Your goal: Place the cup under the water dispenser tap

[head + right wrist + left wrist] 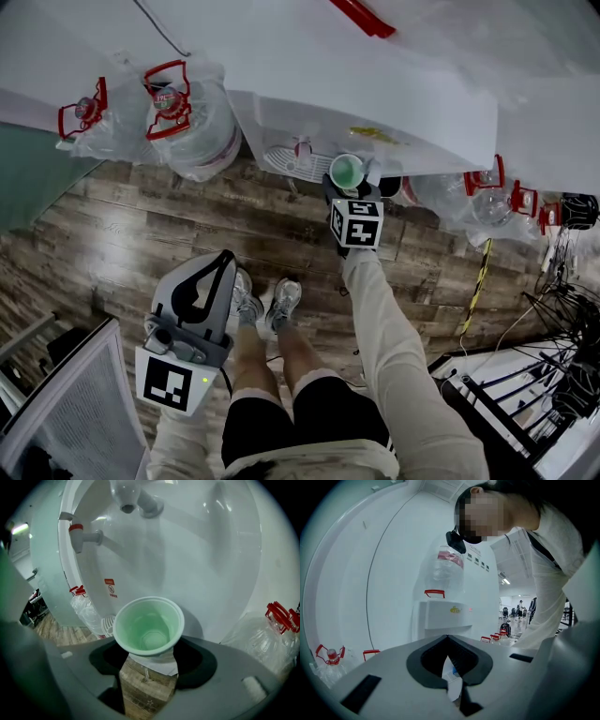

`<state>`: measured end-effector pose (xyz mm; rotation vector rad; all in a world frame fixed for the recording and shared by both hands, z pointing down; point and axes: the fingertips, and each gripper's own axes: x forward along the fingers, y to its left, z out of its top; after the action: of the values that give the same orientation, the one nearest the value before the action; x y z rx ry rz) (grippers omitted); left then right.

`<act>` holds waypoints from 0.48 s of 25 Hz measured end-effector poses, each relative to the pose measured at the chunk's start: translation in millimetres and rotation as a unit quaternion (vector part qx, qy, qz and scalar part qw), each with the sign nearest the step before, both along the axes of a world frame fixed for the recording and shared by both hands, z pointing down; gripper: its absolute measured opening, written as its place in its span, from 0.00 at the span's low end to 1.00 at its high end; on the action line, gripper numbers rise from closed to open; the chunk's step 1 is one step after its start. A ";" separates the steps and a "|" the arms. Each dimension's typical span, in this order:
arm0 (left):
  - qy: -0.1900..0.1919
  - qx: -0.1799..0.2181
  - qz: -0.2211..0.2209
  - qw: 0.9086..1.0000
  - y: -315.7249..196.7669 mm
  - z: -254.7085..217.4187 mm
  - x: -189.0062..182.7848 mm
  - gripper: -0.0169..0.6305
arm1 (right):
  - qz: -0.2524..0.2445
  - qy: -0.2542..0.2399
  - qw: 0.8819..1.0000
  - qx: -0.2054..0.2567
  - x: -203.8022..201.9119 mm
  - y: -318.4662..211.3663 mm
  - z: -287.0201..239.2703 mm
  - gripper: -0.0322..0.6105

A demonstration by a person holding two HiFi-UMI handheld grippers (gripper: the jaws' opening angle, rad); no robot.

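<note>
Above the wooden floor (112,234), before the white water dispenser (422,122), the green cup (147,625) is grasped upright by the right hand-held gripper (150,649) and should be eased level until centred beneath the tap (127,501), while the left hand-held gripper (225,256) is clenched on nothing.

The person wears pale beige long sleeves (403,375), dark shorts (319,412) with white-striped hems and, at twelve o'clock from them, grey-white trainers (284,302), while grey left tongs (223,258) and right tongs (348,174) each carry a black-and-white marker cube (173,382).
</note>
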<state>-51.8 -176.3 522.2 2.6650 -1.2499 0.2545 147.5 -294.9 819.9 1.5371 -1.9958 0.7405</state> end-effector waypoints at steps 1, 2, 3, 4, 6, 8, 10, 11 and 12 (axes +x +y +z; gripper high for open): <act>0.000 0.000 0.000 1.000 0.1 -0.1 0.4 0.03 | 0.000 -0.001 1.000 -0.002 0.1 0.0 0.2 0.51; 0.000 0.000 0.001 1.000 0.2 0.1 0.9 0.03 | -0.001 -0.002 1.000 -0.002 0.3 -0.1 0.1 0.52; 0.001 0.000 0.001 1.000 0.3 0.4 1.5 0.03 | -0.001 -0.003 1.000 -0.001 0.6 -0.2 -0.3 0.53; 0.001 -0.001 0.002 1.000 0.3 0.9 2.0 0.03 | -0.002 -0.005 1.000 0.001 0.8 -0.2 -0.9 0.54; 0.002 -0.002 0.003 1.000 0.6 1.7 2.8 0.03 | -0.004 -0.008 1.000 0.005 0.4 0.1 -3.0 0.56; 0.001 -0.003 0.005 1.000 1.8 1.7 3.7 0.03 | -0.010 -0.009 1.000 0.007 -0.8 2.2 -5.1 0.57; 0.000 -0.002 0.008 1.000 3.3 1.0 5.2 0.03 | -0.012 -0.010 1.000 0.009 -1.1 5.7 -7.4 0.57; 0.001 -0.002 0.010 1.000 3.9 0.4 6.1 0.03 | -0.011 -0.012 1.000 0.010 -0.7 7.8 -8.9 0.57; 0.001 -0.001 0.012 1.000 4.4 -0.4 7.0 0.03 | -0.009 -0.015 1.000 0.012 -0.3 10.2 -10.5 0.57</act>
<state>-44.8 -171.8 521.8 2.6784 -1.2178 0.2566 147.2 -284.7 809.4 1.5285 -2.0436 0.7389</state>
